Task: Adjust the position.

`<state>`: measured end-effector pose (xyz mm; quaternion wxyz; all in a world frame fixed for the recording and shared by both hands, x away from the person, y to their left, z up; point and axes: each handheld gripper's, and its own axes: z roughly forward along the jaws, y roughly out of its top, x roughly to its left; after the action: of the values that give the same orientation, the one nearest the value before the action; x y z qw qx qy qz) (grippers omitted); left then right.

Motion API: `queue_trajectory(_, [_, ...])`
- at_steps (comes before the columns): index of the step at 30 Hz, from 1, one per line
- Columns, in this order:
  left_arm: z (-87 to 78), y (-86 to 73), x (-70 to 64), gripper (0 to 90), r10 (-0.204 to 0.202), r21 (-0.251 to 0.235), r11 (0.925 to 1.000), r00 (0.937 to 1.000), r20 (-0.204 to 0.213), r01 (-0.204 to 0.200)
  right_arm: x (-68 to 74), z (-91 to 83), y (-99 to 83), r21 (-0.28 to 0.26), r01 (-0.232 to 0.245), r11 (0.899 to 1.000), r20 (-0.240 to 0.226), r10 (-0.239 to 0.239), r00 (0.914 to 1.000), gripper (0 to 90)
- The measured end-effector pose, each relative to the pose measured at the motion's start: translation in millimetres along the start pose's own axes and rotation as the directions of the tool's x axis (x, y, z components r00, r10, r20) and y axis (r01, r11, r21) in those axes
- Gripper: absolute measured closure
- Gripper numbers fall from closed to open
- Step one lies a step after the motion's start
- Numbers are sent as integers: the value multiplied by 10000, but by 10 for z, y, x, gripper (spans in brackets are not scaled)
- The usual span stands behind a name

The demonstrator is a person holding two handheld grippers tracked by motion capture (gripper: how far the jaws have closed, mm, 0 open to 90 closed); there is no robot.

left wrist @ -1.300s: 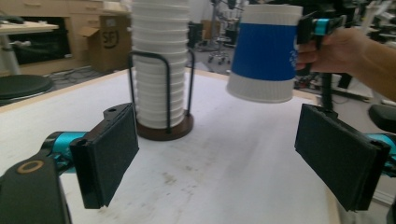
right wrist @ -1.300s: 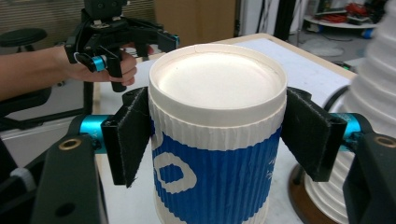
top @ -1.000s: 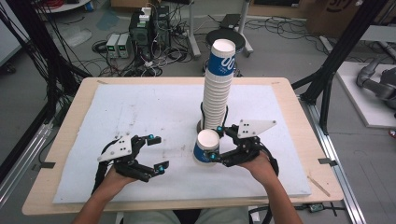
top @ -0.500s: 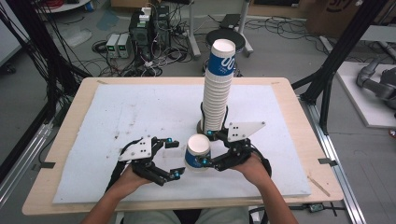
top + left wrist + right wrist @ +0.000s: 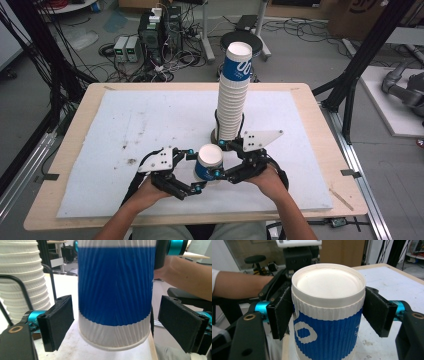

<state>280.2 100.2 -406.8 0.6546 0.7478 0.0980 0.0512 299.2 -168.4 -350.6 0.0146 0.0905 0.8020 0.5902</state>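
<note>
A blue-and-white ribbed paper cup (image 5: pixel 207 162) is held above the white mat, near the front middle of the table. My right gripper (image 5: pixel 218 159) is shut on it, and its pads (image 5: pixel 283 312) press the cup (image 5: pixel 328 315) just below the closed white end. From the left, my left gripper (image 5: pixel 195 171) straddles the same cup. Its jaws are open, and each pad (image 5: pixel 58 320) stands a little clear of the cup (image 5: pixel 115 290). Behind the held cup rises a tall stack of like cups (image 5: pixel 234 95).
The stack (image 5: pixel 22 277) sits in a black wire stand (image 5: pixel 216 125) on the white mat (image 5: pixel 125 125), which covers a wooden table (image 5: pixel 320 130). Cables, boxes and a stool lie on the floor beyond the far edge.
My left gripper moved right and in, so its open jaws now straddle the cup. My right gripper carried the cup slightly left and nearer the front edge.
</note>
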Motion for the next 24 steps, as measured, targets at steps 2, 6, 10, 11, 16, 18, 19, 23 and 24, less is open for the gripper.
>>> queue_trajectory(2, [31, -15, -3, 130, -151, -62, 9999, 9999, 64, 152, -4, -8, 1, -113, -57, 9999, -79, 56, 10000, 287])
queue_trajectory(6, [68, -33, -10, 130, -321, -186, 9993, 9994, 145, 323, -1, -19, -2, -221, -158, 9996, -165, 154, 9997, 287])
queue_trajectory(10, [88, -46, -12, 130, -379, -288, 9989, 9992, 138, 383, -8, -23, -10, -337, -239, 9991, -258, 231, 9994, 288])
queue_trajectory(11, [93, -52, -10, 130, -428, -311, 9986, 9991, 81, 430, -7, -24, -11, -362, -288, 9989, -296, 277, 9992, 289])
queue_trajectory(16, [90, -56, -2, 130, -467, -456, 9978, 9988, 155, 473, -17, -36, -17, -502, -357, 9981, -372, 339, 9987, 290])
queue_trajectory(18, [108, -66, -9, 130, -472, -376, 9982, 9988, 138, 477, -20, -38, -18, -602, -444, 9972, -406, 420, 9983, 290])
queue_trajectory(19, [116, -71, -11, 130, -496, -349, 9981, 9987, 121, 500, -23, -37, -17, -676, -452, 9967, -424, 424, 9982, 290])
queue_trajectory(23, [123, -81, -16, 131, -490, -369, 9981, 9987, 104, 494, -23, -35, -22, -683, -438, 9967, -413, 410, 9983, 290])
queue_trajectory(24, [120, -81, -12, 132, -449, -367, 9983, 9990, 86, 452, -23, -36, -25, -685, -439, 9967, -407, 412, 9983, 290])
